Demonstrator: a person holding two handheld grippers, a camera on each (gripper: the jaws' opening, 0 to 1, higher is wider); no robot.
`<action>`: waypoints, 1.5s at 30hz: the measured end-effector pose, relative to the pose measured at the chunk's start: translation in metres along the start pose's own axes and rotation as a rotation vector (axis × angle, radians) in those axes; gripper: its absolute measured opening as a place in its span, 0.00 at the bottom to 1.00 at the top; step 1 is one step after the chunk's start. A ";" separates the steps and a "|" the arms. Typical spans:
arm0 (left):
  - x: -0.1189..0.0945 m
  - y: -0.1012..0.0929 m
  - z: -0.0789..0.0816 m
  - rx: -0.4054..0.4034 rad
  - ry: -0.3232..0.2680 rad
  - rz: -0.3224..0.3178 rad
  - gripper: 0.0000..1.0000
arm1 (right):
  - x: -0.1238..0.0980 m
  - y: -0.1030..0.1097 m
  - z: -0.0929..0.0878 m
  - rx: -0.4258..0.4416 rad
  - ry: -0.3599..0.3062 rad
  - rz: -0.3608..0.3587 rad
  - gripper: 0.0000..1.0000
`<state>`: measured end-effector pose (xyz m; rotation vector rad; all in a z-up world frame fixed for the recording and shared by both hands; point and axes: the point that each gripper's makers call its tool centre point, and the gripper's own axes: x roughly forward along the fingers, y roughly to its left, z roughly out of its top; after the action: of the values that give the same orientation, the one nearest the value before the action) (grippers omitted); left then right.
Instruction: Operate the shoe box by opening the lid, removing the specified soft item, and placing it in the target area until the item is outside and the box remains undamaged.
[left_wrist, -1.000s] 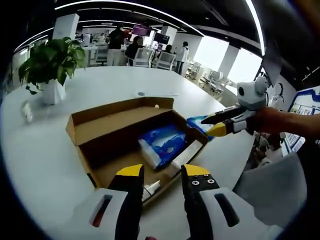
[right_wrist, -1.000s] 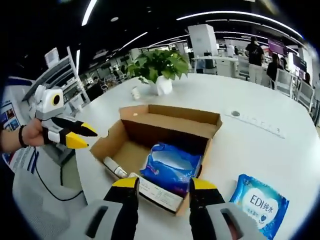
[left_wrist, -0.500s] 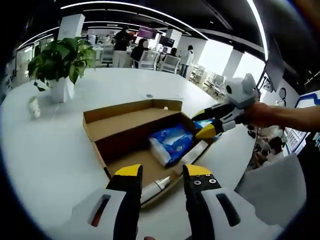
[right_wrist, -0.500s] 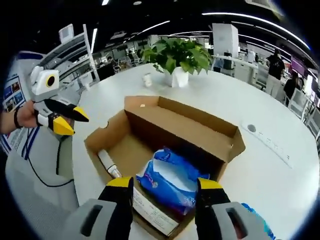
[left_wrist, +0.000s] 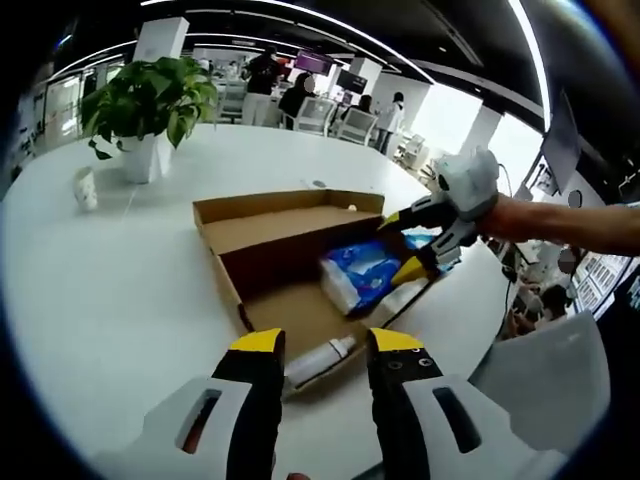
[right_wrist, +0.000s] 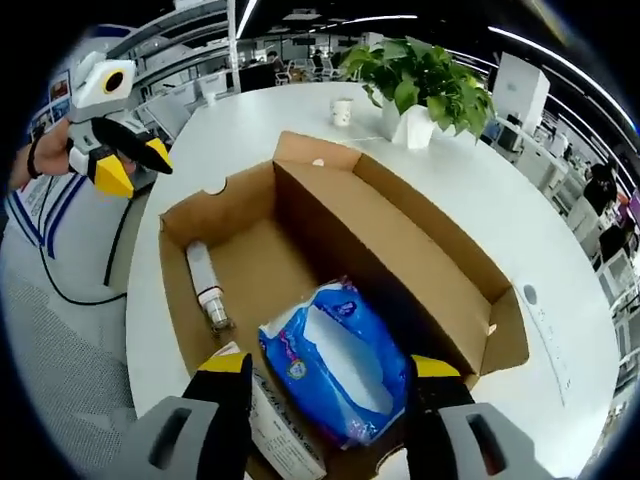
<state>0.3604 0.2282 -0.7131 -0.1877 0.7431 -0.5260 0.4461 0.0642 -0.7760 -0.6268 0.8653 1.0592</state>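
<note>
An open brown cardboard shoe box (left_wrist: 262, 232) lies on the white table, its lid folded back. Inside it lie a soft blue pack (left_wrist: 358, 280), a white tube (left_wrist: 318, 361) and a flat white carton (right_wrist: 280, 430). My right gripper (left_wrist: 403, 245) comes in from the right and hangs open over the blue pack. In the right gripper view the blue pack (right_wrist: 335, 362) sits low between the open jaws of my right gripper (right_wrist: 330, 365), just above the box floor (right_wrist: 245, 275). My left gripper (left_wrist: 325, 343) is open at the box's near edge, holding nothing. It appears as the left gripper (right_wrist: 135, 165) beside the box.
A potted plant (left_wrist: 150, 100) and a small cup (left_wrist: 85, 188) stand at the table's far left. A second blue pack (left_wrist: 432, 240) lies on the table behind the right gripper. The table edge (right_wrist: 140, 330) runs close to the box. People and chairs fill the background.
My right gripper has moved in over the box and down, until the blue pack lies between its jaws. The left gripper has stayed open near the box's front edge.
</note>
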 end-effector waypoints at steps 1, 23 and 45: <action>-0.001 0.001 -0.001 -0.003 0.000 0.003 0.33 | 0.002 0.000 -0.001 -0.014 0.012 0.000 0.61; -0.010 0.009 -0.002 -0.031 -0.003 0.016 0.32 | 0.035 -0.016 -0.018 -0.233 0.185 0.084 0.66; -0.003 0.022 -0.007 -0.051 0.013 0.016 0.30 | 0.072 -0.017 -0.042 -0.374 0.317 0.162 0.62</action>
<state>0.3620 0.2483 -0.7239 -0.2259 0.7702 -0.4933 0.4661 0.0587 -0.8583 -1.0735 1.0123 1.3036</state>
